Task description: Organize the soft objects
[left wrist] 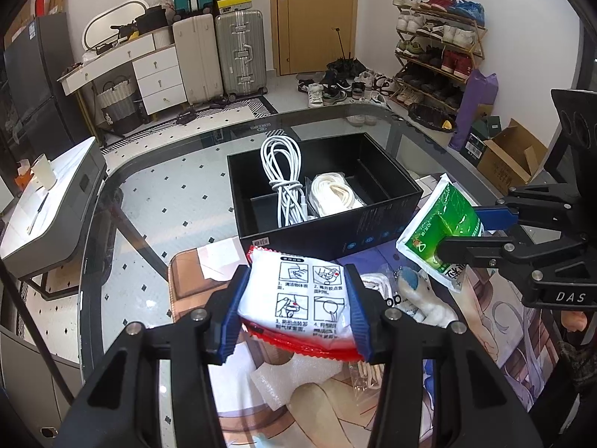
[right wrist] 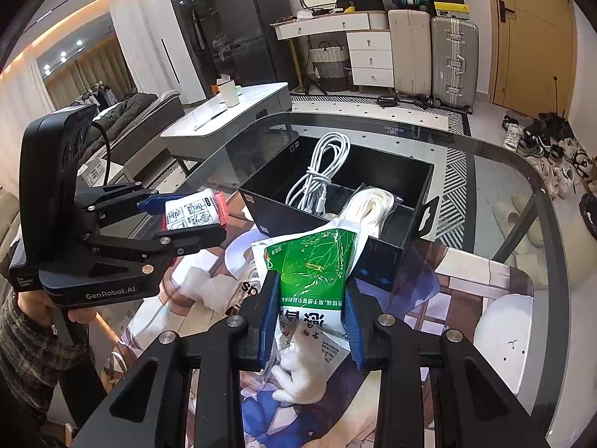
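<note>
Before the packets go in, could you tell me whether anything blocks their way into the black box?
Nothing visible does. The black box is open-topped, ahead of the red-edged packet and green packet; its empty compartments are reachable.

I count two grippers: the left gripper and the right gripper, two blue fingers on each. Soft packets held: two, one red-and-white packet and one green packet. One black box at twelve o'clock on the bench, holding two bundles: one white cable and one cream cord coil. One plush toy at two o'clock. Upright suitcases beyond: three.
</note>
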The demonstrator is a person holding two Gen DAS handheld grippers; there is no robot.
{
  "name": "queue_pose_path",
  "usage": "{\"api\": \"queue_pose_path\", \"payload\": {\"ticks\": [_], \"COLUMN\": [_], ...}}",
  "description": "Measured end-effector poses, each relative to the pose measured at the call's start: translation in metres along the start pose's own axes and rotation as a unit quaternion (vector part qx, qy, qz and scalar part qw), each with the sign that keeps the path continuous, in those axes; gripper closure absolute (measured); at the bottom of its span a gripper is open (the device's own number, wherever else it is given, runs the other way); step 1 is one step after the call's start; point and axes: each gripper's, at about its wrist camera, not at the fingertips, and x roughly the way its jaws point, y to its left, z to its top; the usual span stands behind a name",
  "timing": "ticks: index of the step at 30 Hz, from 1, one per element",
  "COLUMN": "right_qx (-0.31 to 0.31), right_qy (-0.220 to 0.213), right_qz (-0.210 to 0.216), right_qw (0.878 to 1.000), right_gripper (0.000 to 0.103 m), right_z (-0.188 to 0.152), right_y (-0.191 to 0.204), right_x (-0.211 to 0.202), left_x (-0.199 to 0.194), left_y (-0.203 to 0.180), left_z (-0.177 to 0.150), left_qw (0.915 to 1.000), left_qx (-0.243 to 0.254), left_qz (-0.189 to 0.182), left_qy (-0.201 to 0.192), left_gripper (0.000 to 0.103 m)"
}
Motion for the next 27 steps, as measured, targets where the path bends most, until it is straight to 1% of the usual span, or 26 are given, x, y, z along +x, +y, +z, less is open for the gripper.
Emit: {"api": "queue_pose_path", "payload": {"ticks": [15,27], "right_qx": [0.001,0.004], "right_qy": [-0.019,-0.022], "right_qz": [-0.009,-0.013], "right_qw": [1.000,1.000], "right_gripper": [0.071,0.071], "right_z": [0.023,0.038], "right_y": [-0.010,-0.018], "right_x": [-0.011,-0.010], "left_x": [-0.006,-0.001], "left_y": [0.001,-0.002], "left_z": [0.018,0.034], "left_qw": [0.9999,0.9997], "left_qx": [-0.002,0.004], "left_qz": [0.003,0.005], "left_qy": [-0.016,-0.025], "left_gripper": [0.055,0.055]}}
